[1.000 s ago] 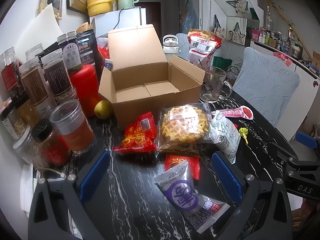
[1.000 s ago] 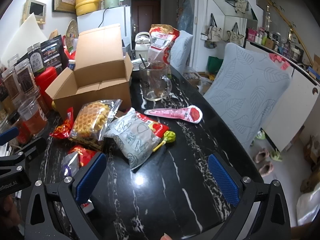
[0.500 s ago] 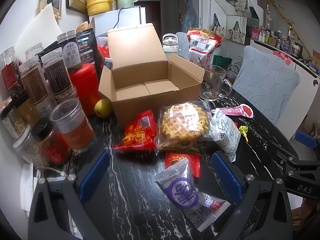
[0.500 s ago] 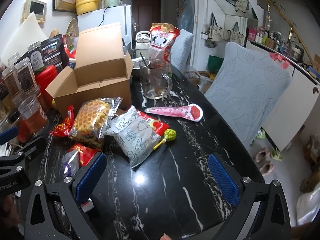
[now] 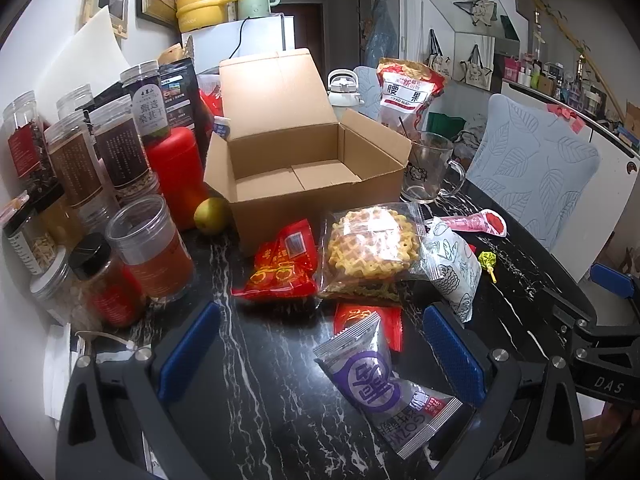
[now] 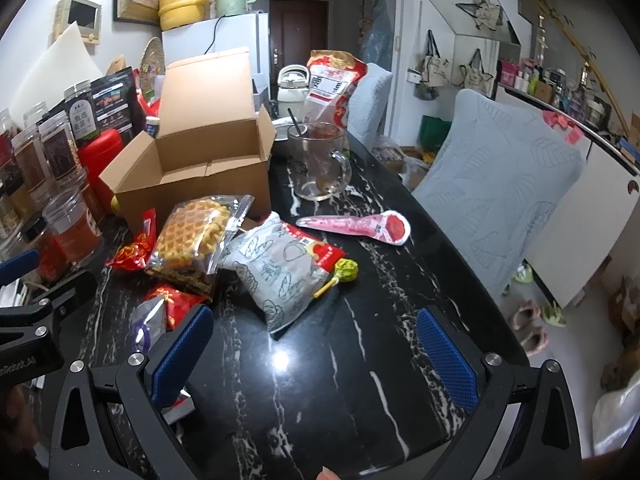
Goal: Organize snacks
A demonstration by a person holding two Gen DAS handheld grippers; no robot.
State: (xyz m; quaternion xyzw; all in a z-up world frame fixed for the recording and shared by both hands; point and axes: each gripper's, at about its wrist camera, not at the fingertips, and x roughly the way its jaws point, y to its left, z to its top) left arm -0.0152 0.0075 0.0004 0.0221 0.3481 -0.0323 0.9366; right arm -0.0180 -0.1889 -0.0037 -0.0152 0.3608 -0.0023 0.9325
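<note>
An open, empty cardboard box (image 5: pixel 304 184) (image 6: pixel 200 176) stands on the black marble table (image 6: pixel 360 360). In front of it lie a bagged waffle (image 5: pixel 370 246) (image 6: pixel 192 236), a red packet (image 5: pixel 280 264), a grey patterned bag (image 5: pixel 452 264) (image 6: pixel 280 268), a pink cone-shaped packet (image 6: pixel 360 226), a green lollipop (image 6: pixel 344 272) and a purple-and-silver packet (image 5: pixel 376 384). My left gripper (image 5: pixel 320 356) hovers open, the purple packet lying between its blue pads. My right gripper (image 6: pixel 316 352) is open over bare table, nothing between its fingers.
Jars and bottles (image 5: pixel 80 184) crowd the table's left side beside a red canister (image 5: pixel 176 176) and a yellow-green fruit (image 5: pixel 210 221). A glass mug (image 6: pixel 320 164) and a red-white bag (image 6: pixel 332 88) stand behind. A cushioned chair (image 6: pixel 500 184) sits right of the table.
Both views have shifted only slightly; the right gripper edged a little forward toward the snacks. Both grippers stay open and no snack has moved.
</note>
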